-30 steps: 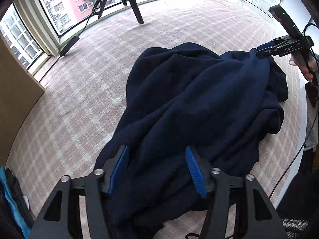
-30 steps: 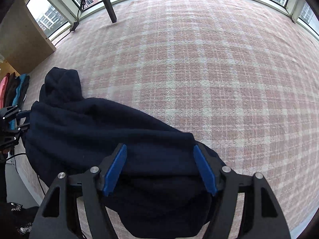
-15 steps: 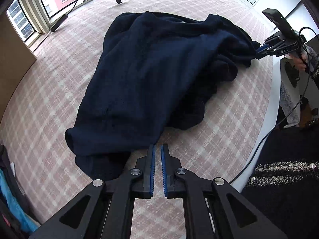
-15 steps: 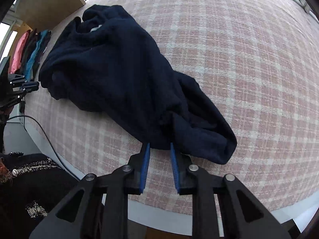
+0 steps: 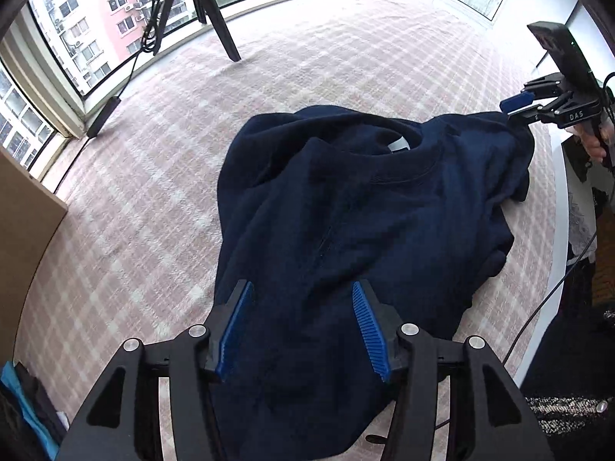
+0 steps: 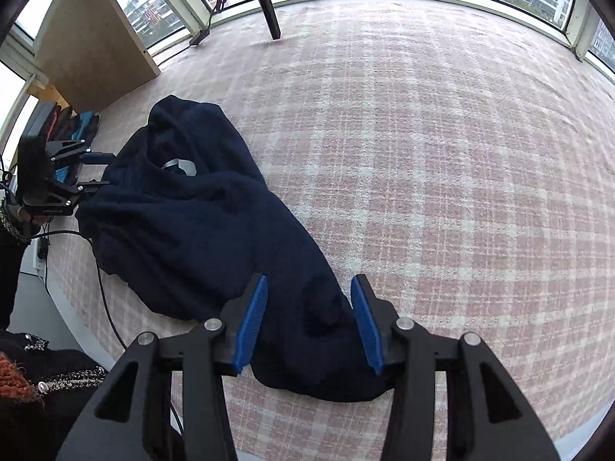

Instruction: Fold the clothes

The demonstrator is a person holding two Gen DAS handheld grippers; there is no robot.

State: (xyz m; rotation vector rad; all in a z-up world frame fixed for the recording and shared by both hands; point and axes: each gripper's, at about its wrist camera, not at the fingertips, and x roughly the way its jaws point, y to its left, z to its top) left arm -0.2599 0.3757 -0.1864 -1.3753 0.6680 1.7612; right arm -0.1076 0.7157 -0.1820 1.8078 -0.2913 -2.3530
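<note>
The left tool (image 5: pixel 301 326) hangs over the near end of a navy sweatshirt (image 5: pixel 365 211), its blue pads (image 5: pixel 234 330) apart and widening; cloth lies between them, though neither pad seems to press on it. The sweatshirt lies crumpled on a counter covered with a pink-and-white plaid cloth (image 5: pixel 153 192). In the left wrist view its long axis runs from the near hem away toward the neckline, where a small pale tag (image 5: pixel 398 144) shows inside the collar; no print on the tag can be read from here.

In the right wrist view the right tool (image 6: pixel 307 322) stands over the other end of the garment (image 6: pixel 200 223), jaws likewise opening, with a dark fold lying between the pads and untouched by them as far as the fisheye lets one judge. From this side the garment stretches diagonally up and left toward the left tool (image 6: pixel 94 171).

Farther off in the left wrist view, the right tool (image 5: pixel 517 109) bears the white letters "DAS". Beyond stand a black tripod (image 5: pixel 215 11) and windows (image 5: pixel 96 11).
</note>
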